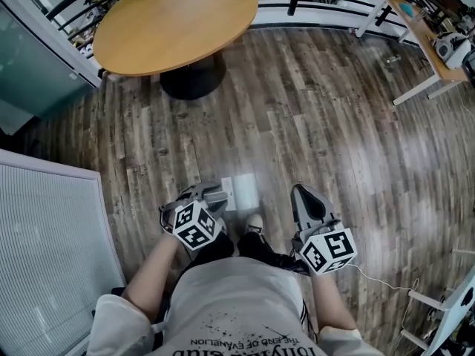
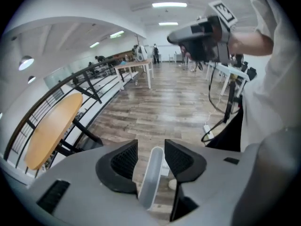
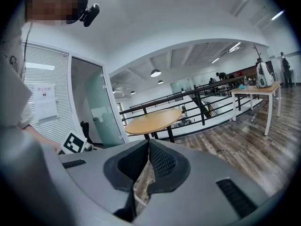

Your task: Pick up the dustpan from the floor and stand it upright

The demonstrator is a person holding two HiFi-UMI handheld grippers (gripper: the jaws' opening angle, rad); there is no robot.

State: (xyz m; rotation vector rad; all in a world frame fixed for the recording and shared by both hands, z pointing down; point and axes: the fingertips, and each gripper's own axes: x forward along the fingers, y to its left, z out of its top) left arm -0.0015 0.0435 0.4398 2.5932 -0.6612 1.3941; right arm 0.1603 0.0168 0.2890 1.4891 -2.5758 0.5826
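Note:
The white dustpan (image 1: 243, 191) stands on the wooden floor just ahead of the person's feet. Its pale handle (image 2: 153, 178) rises between the jaws of my left gripper (image 2: 150, 149), which points steeply down. Those jaws are open, with a gap showing beside the handle. In the head view the left gripper (image 1: 211, 193) sits right at the dustpan's left side. My right gripper (image 1: 300, 191) hovers to the right of the dustpan, apart from it. In the right gripper view, the right gripper (image 3: 148, 147) is shut, its tips meeting with nothing between them.
A round wooden table (image 1: 174, 21) on a black base stands ahead, backed by a railing. A white desk (image 1: 427, 43) is at the far right, a slatted white panel (image 1: 44, 258) at the left. A power strip with cables (image 2: 209, 128) lies on the floor.

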